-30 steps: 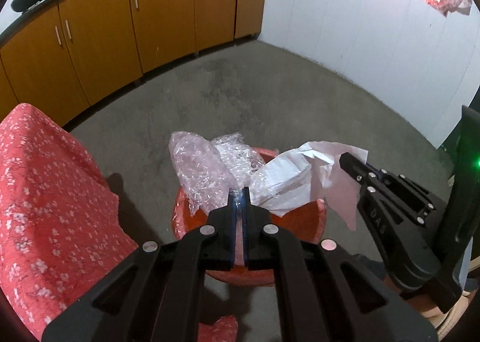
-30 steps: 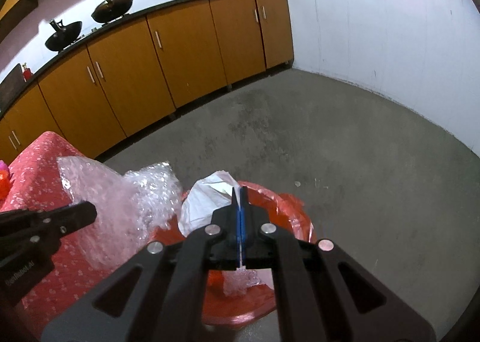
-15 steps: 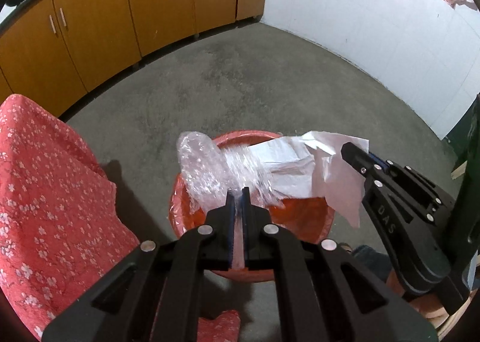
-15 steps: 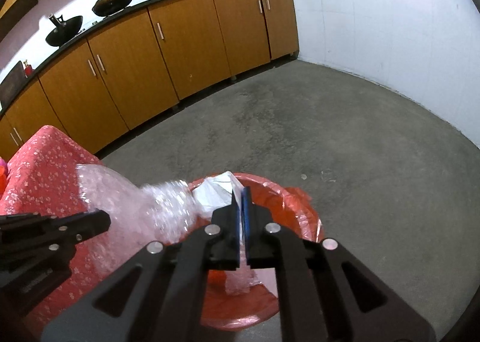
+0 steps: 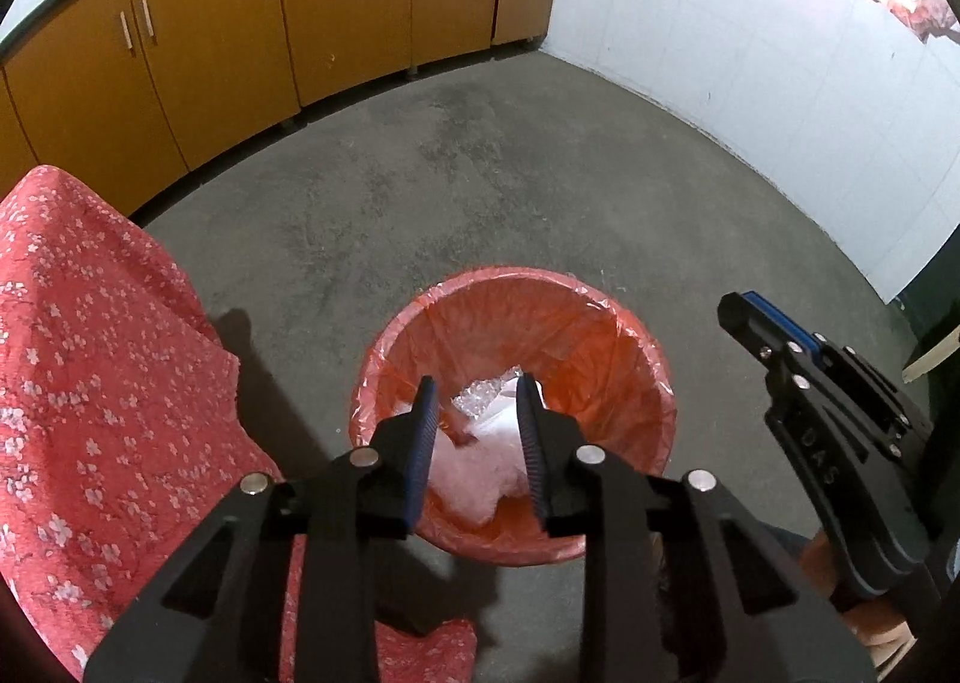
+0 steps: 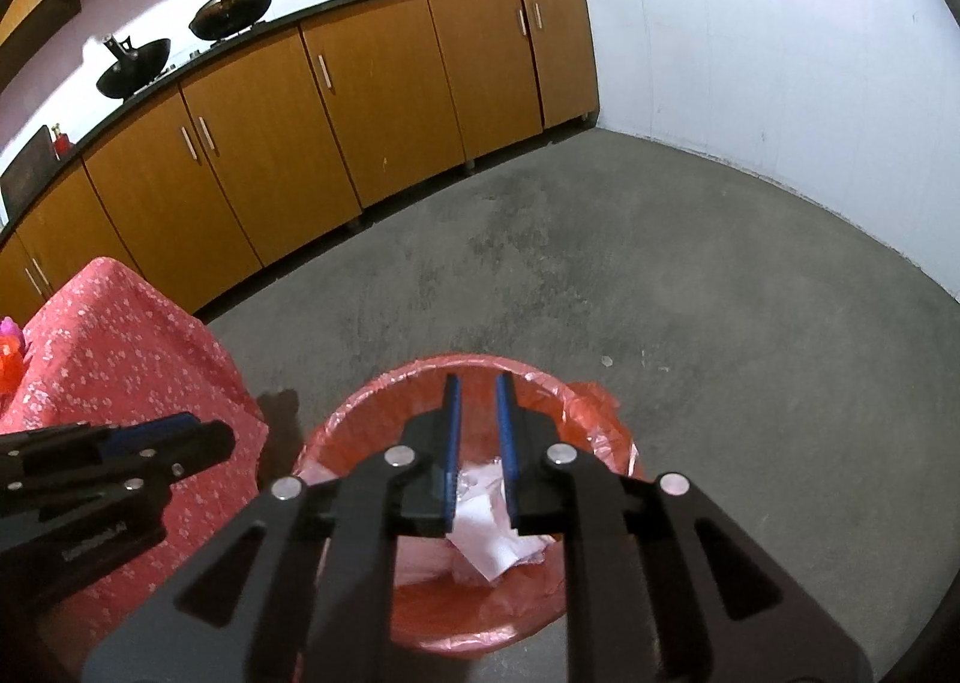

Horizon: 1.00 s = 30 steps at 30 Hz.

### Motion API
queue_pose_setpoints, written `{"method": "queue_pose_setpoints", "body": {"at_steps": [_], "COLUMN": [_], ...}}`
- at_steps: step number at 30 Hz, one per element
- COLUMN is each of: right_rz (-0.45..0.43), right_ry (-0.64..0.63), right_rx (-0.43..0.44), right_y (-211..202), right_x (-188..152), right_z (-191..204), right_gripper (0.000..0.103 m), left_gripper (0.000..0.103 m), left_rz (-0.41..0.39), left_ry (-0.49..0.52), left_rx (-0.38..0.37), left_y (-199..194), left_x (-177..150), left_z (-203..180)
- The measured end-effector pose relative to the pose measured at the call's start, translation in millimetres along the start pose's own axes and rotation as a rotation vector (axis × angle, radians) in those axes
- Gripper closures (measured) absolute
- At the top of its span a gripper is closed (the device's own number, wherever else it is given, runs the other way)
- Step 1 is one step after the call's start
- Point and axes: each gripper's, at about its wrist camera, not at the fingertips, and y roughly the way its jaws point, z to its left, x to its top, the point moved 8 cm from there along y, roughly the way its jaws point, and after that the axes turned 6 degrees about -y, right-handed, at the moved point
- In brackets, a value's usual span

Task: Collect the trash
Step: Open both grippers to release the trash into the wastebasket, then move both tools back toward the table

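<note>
Bin (image 5: 612, 323) lower centre, red-lined, already holds the plastic wrap (image 5: 474, 467) and paper (image 6: 489, 539). Left tongs (image 5: 474, 413) and right tongs (image 6: 478, 419) are opening, nothing pinched (both hover over the rim): spread fully, then lift straight up clear of the liner.

floor (image 5: 540, 155): open | bin (image 5: 651, 365) mouth: unobstructed | clothed table (image 5: 90, 353): blocks left

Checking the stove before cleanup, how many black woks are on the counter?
2: one black wok at the counter's left, another black wok just right of it. More may sit beyond the frame's left edge.
</note>
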Motion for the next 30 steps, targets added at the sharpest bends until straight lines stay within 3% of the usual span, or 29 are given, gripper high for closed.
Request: {"method": "queue_pose_setpoints", "body": {"at_steps": [10, 17, 24, 30], "right_rz": [-0.061, -0.135, -0.119, -0.034], "right_ry": [-0.069, -0.156, -0.241, -0.318], "right_rx": [0.049, 0.177, 0.373, 0.495], "right_y": [-38.5, -88.8, -118.6, -111.3], "right_x": [27.4, 61.6, 67.8, 46.6], "right_z": [35.9, 130.2, 258.6, 360.7], "right_gripper": [0.089, 0.081, 0.068, 0.057], "left_gripper": [0.076, 0.074, 0.066, 0.061], "left_rz": [-0.141, -0.266, -0.375, -0.406], "left_ry": [-0.086, -0.194, -0.331, -0.476], "left_rx": [-0.009, 0.043, 0.2, 0.413], "left_y": [-65.9, -146.9, -237.3, -290.0], "left_x": [16.7, 11.0, -39.0, -110.5], "left_z": [42.3, 122.2, 234.9, 336.9]}}
